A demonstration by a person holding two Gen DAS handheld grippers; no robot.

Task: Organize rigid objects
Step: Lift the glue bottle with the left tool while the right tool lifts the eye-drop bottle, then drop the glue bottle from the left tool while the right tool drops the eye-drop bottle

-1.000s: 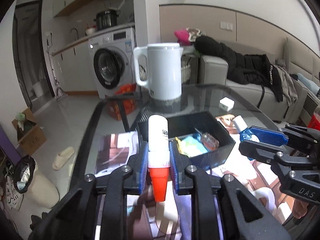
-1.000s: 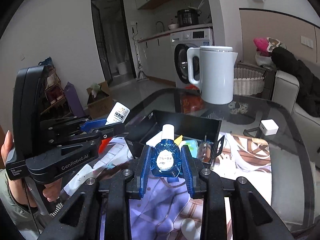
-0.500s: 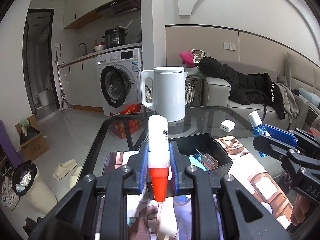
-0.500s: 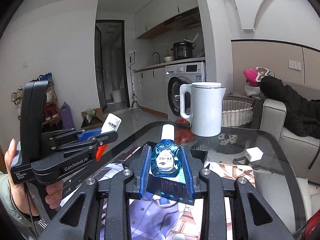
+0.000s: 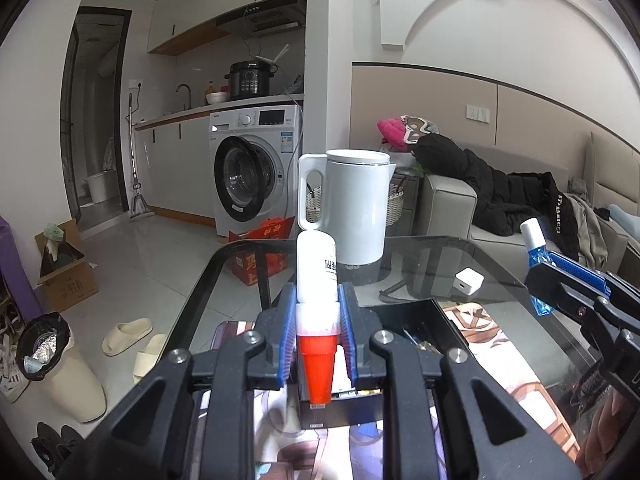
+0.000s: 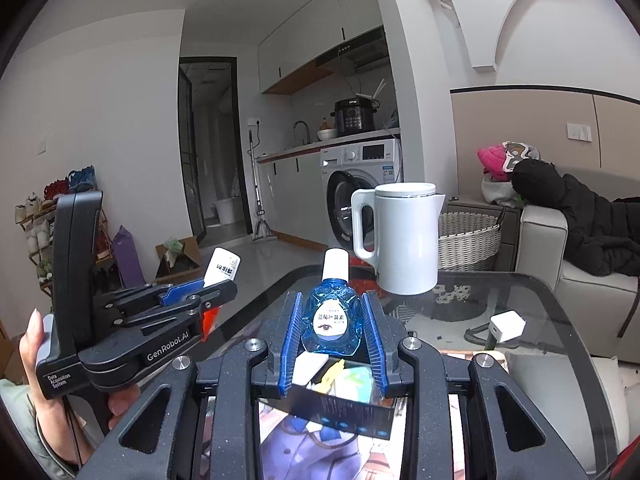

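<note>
My left gripper (image 5: 316, 332) is shut on a white bottle with a red cone cap (image 5: 316, 280), cap toward me, held above the table. It also shows in the right wrist view (image 6: 200, 292) with the bottle (image 6: 224, 268). My right gripper (image 6: 332, 340) is shut on a blue eye-drop bottle with a white cap (image 6: 331, 320); it also shows in the left wrist view (image 5: 538, 268). A black box (image 5: 416, 320) with several small items lies below both grippers, and shows in the right wrist view (image 6: 344, 408).
A white kettle (image 5: 352, 208) stands at the far side of the glass table (image 5: 500, 264). A white charger cube (image 5: 469, 281) with a cable lies right of it. A printed mat (image 6: 320, 452) covers the near table. A sofa (image 5: 452, 200) is beyond.
Both grippers have risen and tilted up with their bottles; the black box has dropped low in both views and more of the room shows.
</note>
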